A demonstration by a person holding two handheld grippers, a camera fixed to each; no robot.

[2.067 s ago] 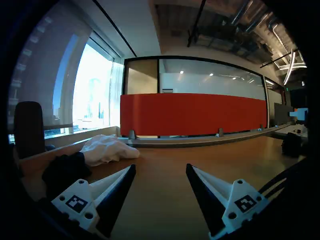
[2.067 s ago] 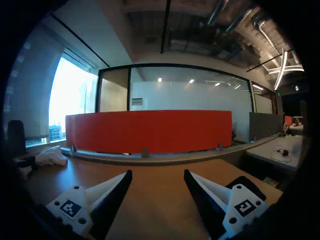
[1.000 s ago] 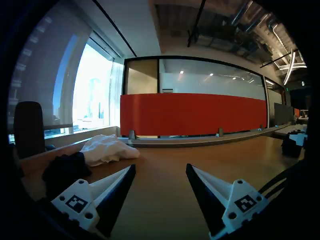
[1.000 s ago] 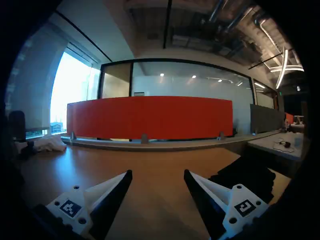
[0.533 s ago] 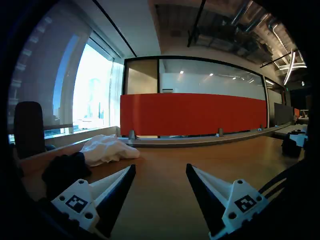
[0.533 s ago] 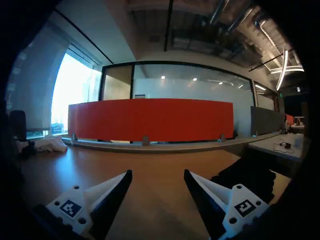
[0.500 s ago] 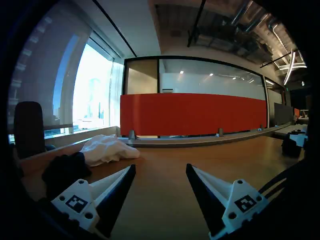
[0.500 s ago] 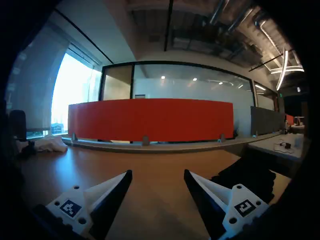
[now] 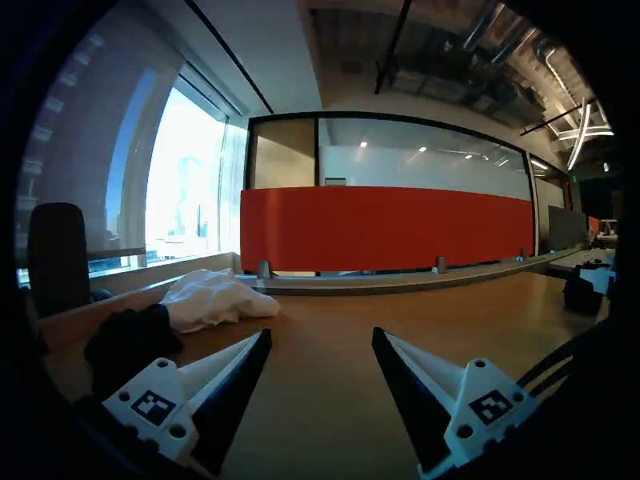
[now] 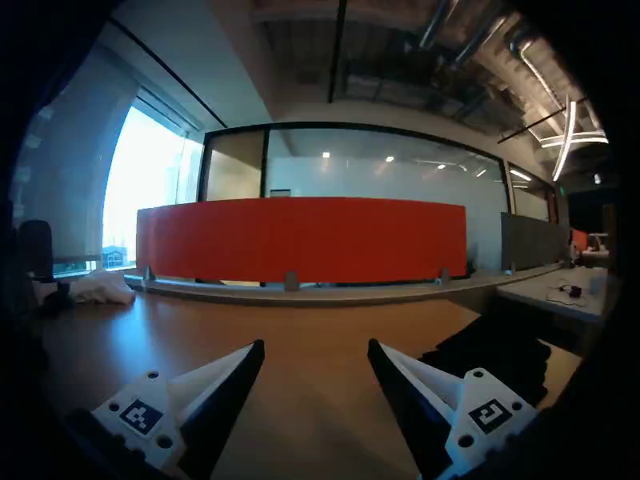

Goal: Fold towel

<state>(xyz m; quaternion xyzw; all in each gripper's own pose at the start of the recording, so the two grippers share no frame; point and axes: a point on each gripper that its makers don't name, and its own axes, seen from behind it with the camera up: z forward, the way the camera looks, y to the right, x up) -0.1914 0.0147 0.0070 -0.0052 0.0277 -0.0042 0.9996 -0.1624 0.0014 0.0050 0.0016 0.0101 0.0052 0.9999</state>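
The left gripper (image 9: 321, 331) has white fingers with black inner faces, and each finger bears a black-and-white square marker. The right gripper (image 10: 315, 342) is coloured the same way. The table (image 9: 320, 416) beneath both is a warm orange-brown wood with a soft sheen. Ahead and to the left of the left gripper lies a plain white towel (image 9: 216, 298), and nearer that gripper's left finger sits a plain black cloth (image 9: 128, 342). Far ahead of both grippers runs a flat, bright red divider (image 9: 384, 228). Just right of the right gripper's right finger lies a plain black fabric (image 10: 496, 356).
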